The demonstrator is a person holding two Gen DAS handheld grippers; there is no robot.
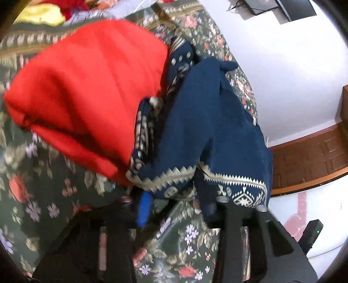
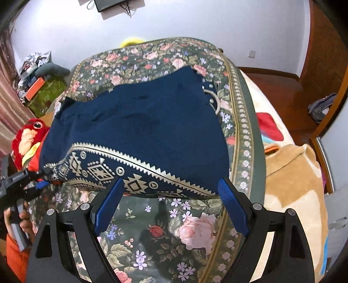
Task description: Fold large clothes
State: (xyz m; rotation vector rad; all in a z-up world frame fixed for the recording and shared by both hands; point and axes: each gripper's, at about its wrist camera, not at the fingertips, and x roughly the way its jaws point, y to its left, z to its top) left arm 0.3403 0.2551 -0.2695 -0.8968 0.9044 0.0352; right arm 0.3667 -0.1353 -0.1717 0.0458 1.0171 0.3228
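A large navy garment (image 2: 139, 130) with a gold patterned hem lies on a floral bedspread (image 2: 191, 230). In the left wrist view its bunched navy cloth (image 1: 206, 135) hangs from my left gripper (image 1: 177, 204), whose jaws hold the hem; a red cloth (image 1: 87, 87) lies beside and partly under it. My right gripper (image 2: 171, 206) is open, its blue pads (image 2: 111, 204) on either side of the hem edge, just short of it. The left gripper also shows at the left edge of the right wrist view (image 2: 32, 178), holding the garment's corner.
A red plush toy (image 2: 28, 139) sits left of the garment. A tan blanket (image 2: 291, 187) lies at the right of the bed. Wooden floor (image 2: 282, 91) and a white wall (image 2: 174, 19) lie beyond. Clutter (image 2: 41, 82) stands at the far left.
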